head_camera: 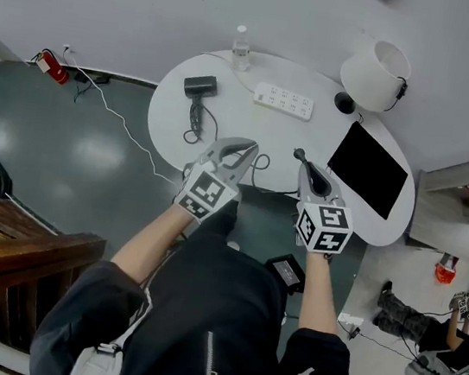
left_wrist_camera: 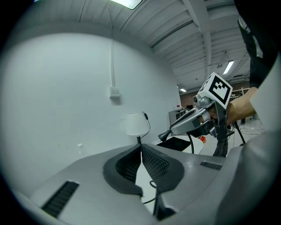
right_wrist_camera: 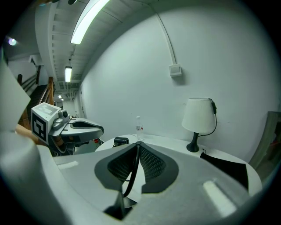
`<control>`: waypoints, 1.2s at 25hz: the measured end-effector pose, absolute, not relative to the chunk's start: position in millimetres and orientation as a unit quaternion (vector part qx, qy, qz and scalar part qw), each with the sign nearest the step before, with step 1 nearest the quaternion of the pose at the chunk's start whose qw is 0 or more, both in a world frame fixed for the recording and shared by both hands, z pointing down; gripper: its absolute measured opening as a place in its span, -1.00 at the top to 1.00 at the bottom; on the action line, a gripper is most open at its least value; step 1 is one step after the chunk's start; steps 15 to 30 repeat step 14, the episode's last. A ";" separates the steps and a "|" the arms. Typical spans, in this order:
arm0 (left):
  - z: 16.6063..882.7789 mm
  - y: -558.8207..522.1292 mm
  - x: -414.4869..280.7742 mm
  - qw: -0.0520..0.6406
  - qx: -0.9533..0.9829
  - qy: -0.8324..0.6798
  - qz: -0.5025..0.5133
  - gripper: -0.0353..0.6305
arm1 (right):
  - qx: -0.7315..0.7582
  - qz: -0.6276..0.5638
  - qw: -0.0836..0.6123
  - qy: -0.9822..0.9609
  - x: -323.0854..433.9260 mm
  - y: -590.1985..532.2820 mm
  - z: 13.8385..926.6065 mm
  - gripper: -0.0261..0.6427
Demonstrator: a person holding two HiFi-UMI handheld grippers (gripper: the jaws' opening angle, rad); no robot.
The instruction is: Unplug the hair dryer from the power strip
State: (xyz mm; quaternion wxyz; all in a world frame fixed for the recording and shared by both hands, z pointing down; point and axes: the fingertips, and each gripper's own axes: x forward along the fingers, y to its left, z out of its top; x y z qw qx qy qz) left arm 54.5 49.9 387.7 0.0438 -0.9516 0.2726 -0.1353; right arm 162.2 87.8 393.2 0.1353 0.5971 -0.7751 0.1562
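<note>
The white oval counter [head_camera: 244, 123] carries everything. A flat black panel [head_camera: 368, 169] lies at its right end, and a white-shaded lamp [head_camera: 376, 72] stands at the far right edge.

Both tools hang over the near edge of the counter, side by side and apart. The left hand-held gripper [left_wrist_camera: 141, 146] has its jaws pressed together with nothing between them. The right hand-held gripper [right_wrist_camera: 137, 144] has its jaws narrow, pinching a black cord [right_wrist_camera: 131, 173] that runs up between the pads to the tips. A dark end piece shows at the tips, too small to tell more.

The white power strip [head_camera: 284, 101] lies near the middle of the far edge, well apart from both tools. The black hair dryer [head_camera: 200, 87] rests near the far left edge, just left of the strip, and its cord trails across the counter toward the near edge. A small clear bottle [head_camera: 240, 48] stands at the far edge, behind the strip.
</note>
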 end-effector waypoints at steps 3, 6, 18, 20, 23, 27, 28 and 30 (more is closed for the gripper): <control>389.7 51.0 54.3 0.042 -0.951 0.273 -0.137 0.84 | 0.596 0.158 0.137 -0.775 161.8 88.8 395.3 0.83; 391.2 51.8 54.7 0.042 -0.951 0.273 -0.138 0.84 | 0.596 0.159 0.138 -0.775 162.5 89.3 396.5 0.83; 394.5 49.7 59.4 0.039 -0.952 0.270 -0.139 0.84 | 0.596 0.163 0.144 -0.773 167.2 88.4 401.8 0.83; 394.5 49.7 59.4 0.039 -0.952 0.270 -0.139 0.84 | 0.596 0.163 0.144 -0.773 167.2 88.4 401.8 0.83; 394.5 49.7 59.4 0.039 -0.952 0.270 -0.139 0.84 | 0.596 0.163 0.144 -0.773 167.2 88.4 401.8 0.83; 394.5 49.7 59.4 0.039 -0.952 0.270 -0.139 0.84 | 0.596 0.163 0.144 -0.773 167.2 88.4 401.8 0.83; 394.5 49.7 59.4 0.039 -0.952 0.270 -0.139 0.84 | 0.596 0.163 0.144 -0.773 167.2 88.4 401.8 0.83; 394.5 49.7 59.4 0.039 -0.952 0.270 -0.139 0.84 | 0.596 0.163 0.144 -0.773 167.2 88.4 401.8 0.83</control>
